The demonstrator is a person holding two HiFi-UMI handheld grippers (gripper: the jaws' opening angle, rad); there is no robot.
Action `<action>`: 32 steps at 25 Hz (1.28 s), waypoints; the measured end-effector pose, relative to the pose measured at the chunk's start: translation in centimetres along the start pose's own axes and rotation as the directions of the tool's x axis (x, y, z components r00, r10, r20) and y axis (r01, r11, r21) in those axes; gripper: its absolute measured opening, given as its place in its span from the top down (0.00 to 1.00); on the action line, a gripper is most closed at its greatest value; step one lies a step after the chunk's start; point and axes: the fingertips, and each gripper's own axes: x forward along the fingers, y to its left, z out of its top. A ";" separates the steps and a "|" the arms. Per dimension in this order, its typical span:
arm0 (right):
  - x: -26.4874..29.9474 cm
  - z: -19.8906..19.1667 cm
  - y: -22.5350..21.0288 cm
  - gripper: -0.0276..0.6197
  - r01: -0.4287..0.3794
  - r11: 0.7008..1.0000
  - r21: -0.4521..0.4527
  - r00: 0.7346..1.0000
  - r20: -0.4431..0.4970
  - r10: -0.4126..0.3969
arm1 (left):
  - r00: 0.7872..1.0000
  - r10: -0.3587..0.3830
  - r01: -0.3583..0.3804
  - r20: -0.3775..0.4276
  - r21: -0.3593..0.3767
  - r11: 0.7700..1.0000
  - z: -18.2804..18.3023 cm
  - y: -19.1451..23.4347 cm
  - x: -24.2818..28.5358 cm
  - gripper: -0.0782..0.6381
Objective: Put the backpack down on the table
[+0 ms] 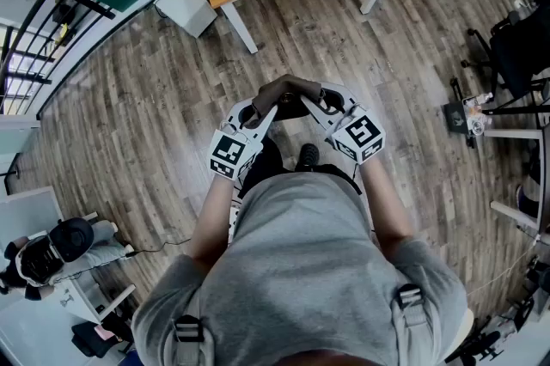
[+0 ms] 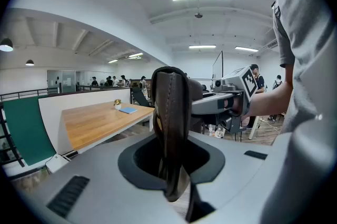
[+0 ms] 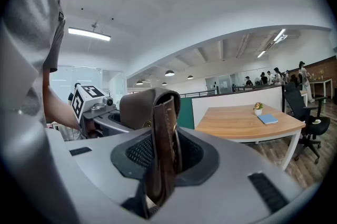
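Left gripper view: claw clamps brown strap

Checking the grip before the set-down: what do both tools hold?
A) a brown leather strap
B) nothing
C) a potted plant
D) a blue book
A: each gripper view shows the brown leather strap clamped in its jaws, and the left tool and right tool meet at it in the head view.
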 end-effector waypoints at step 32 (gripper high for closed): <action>-2.7 0.2 -1.3 0.82 0.013 1.000 0.003 1.000 0.009 -0.013 | 1.000 0.008 -0.008 0.006 0.026 1.000 1.2 -2.3 1.5 0.78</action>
